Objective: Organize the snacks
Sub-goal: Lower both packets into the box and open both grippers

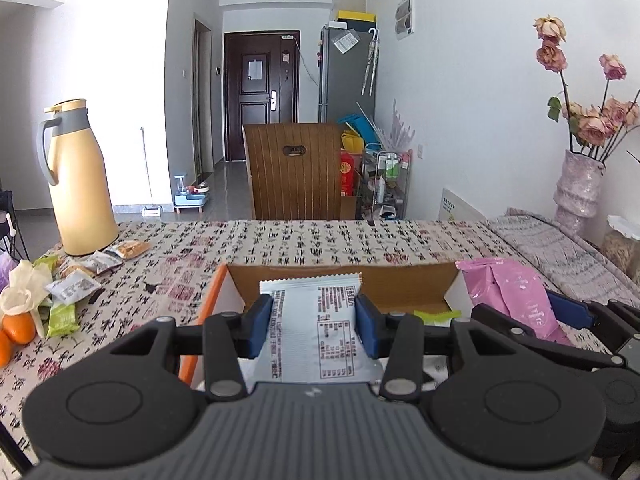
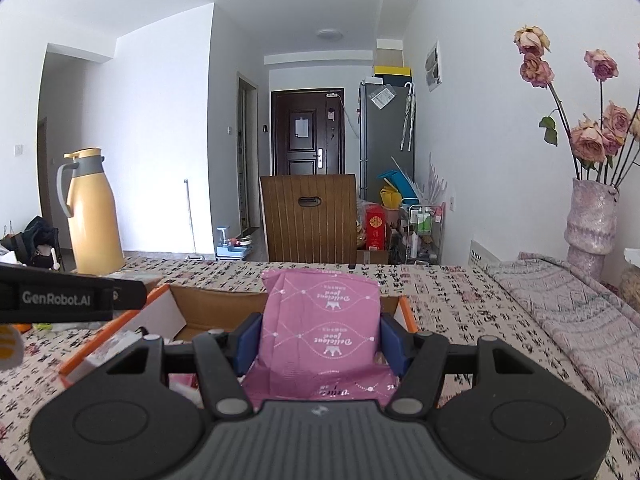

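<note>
My left gripper (image 1: 314, 326) is shut on a white snack packet (image 1: 316, 332) with printed text, held over the open cardboard box (image 1: 340, 280) with orange sides. My right gripper (image 2: 320, 342) is shut on a pink snack bag (image 2: 320, 328), held over the right part of the same box (image 2: 216, 304). The pink bag (image 1: 516, 296) and right gripper also show at the right of the left wrist view. A green packet (image 1: 436, 315) lies inside the box. Several loose snack packets (image 1: 76, 284) lie on the table at the left.
A yellow thermos jug (image 1: 80, 176) stands at the table's far left, also in the right wrist view (image 2: 90, 212). Oranges (image 1: 16, 328) lie at the left edge. A pink vase with dried roses (image 1: 576, 188) stands at the right. A wooden chair (image 1: 294, 168) stands behind the patterned tablecloth (image 1: 320, 244).
</note>
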